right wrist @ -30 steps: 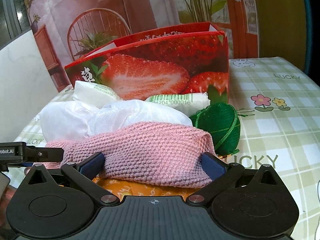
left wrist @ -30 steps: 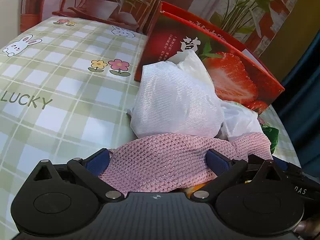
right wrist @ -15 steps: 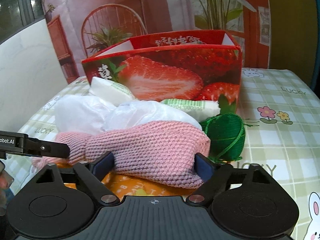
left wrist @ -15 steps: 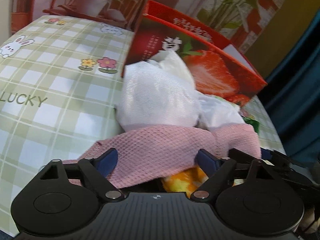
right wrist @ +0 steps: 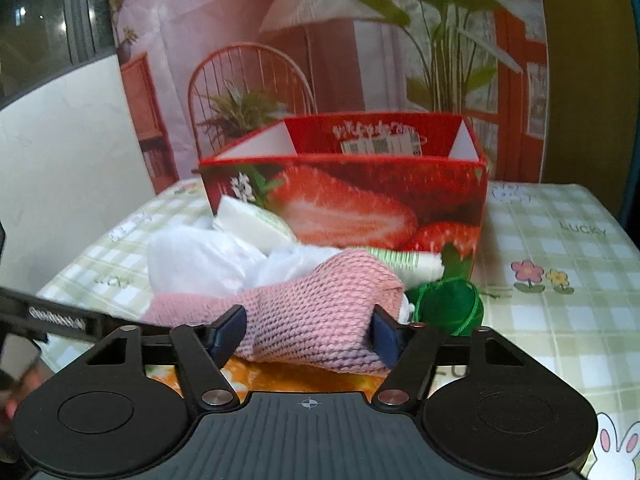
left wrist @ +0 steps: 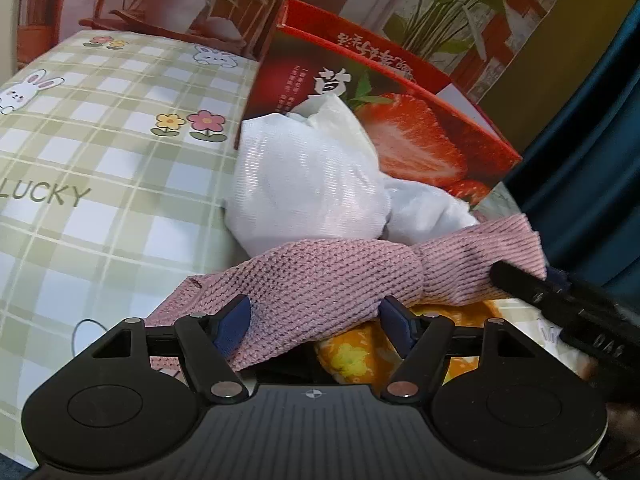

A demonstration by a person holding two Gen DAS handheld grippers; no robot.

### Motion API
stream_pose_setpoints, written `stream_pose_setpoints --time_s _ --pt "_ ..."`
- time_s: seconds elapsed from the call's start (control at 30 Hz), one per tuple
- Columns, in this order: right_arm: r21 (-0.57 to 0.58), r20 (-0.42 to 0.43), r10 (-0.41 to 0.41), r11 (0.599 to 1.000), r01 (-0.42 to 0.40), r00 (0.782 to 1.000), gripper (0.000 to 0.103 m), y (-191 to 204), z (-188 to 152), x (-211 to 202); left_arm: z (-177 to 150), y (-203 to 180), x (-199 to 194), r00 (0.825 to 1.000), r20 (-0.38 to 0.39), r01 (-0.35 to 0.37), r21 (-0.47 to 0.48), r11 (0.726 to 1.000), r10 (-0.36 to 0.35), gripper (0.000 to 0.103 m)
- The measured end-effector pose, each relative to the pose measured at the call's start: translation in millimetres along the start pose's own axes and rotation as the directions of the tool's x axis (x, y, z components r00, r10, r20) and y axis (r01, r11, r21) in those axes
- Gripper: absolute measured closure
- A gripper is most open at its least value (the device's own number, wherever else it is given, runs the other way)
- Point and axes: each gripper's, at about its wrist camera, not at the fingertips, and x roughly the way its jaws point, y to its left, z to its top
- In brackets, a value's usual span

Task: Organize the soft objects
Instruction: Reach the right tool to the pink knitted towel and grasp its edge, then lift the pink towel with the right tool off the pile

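Gripping is under way at both ends of the pink knit (left wrist: 332, 276). The left gripper (left wrist: 316, 320) has the knit between its blue pads (left wrist: 232, 322); the left pad touches the fabric, the right pad stands just beside it, and the jaws are closing. The right gripper (right wrist: 308, 330) is narrower, with the bunched end of the knit (right wrist: 316, 316) pressed between both pads, jaws likewise closing.

The knit lies across an orange floral cloth (left wrist: 352, 354), in front of a white mesh bag (left wrist: 308, 188) and more white fabric (right wrist: 192, 260). Part of the right gripper shows at the right edge of the left view, at the knit's far end.

Behind the pile stands a red strawberry box (right wrist: 360, 200), open at the top. Two white packs with green print (right wrist: 248, 224) lean against its front. A green cord ball (right wrist: 448, 306) sits just right of the knit, near the box corner.

All items rest on a green checked tablecloth (left wrist: 100, 152) printed with flowers, rabbits and "LUCKY".
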Motion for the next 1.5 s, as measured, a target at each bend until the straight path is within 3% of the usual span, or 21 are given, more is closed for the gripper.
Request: stream_pose_setpoints --time_s 0.07,0.23,0.33,0.5,0.57,0.8,0.97,1.07,1.3,1.5 --pt "0.004 0.009 0.001 1.000 -0.001 1.000 0.057 -1.3 2.0 -3.6 0.6 4.5 -1.6 1.000 -0.002 -0.022 -0.020 1.000 0.022 0.025" --pt "0.032 0.003 -0.006 0.999 0.006 1.000 0.070 -6.3 1.8 -3.0 1.3 11.7 -3.5 1.000 -0.008 -0.018 -0.060 0.998 0.017 0.023" --pt "0.047 -0.009 -0.021 0.999 0.021 1.000 0.073 -10.9 0.1 0.2 1.0 15.0 -5.2 1.000 -0.003 -0.023 -0.074 0.997 0.023 0.021" --pt "0.035 0.001 -0.027 0.999 0.027 1.000 0.077 -9.2 -0.5 0.8 6.7 27.5 -5.6 0.999 0.036 0.034 -0.192 0.981 -0.027 0.021" --pt "0.016 -0.007 -0.013 1.000 0.013 1.000 0.081 -4.9 -1.0 2.2 9.2 31.4 -1.6 0.997 0.044 0.070 -0.229 0.971 -0.061 0.022" --pt "-0.017 -0.043 0.037 0.999 -0.038 0.998 0.082 7.9 -3.9 7.8 9.3 32.1 10.0 0.993 0.040 0.116 -0.280 0.953 -0.110 0.028" --pt "-0.007 -0.049 0.050 0.999 -0.050 0.998 0.083 8.0 -4.2 8.8 12.5 28.3 3.1 0.990 0.076 0.133 -0.244 0.961 -0.118 0.064" --pt "0.004 -0.035 0.062 0.998 -0.062 0.997 0.085 6.2 -1.1 5.8 14.9 24.4 -8.8 0.986 0.116 0.141 -0.207 0.968 -0.119 0.071" --pt "0.013 0.024 0.089 0.996 -0.090 0.996 0.086 5.2 14.5 -7.2 33.1 3.0 -43.4 0.966 0.227 0.144 -0.084 0.986 -0.122 0.071" --pt "0.012 0.101 0.103 0.994 -0.105 0.990 0.086 0.3 46.1 -18.4 67.5 -17.6 -62.5 0.944 0.287 0.167 0.001 0.986 -0.160 0.071"
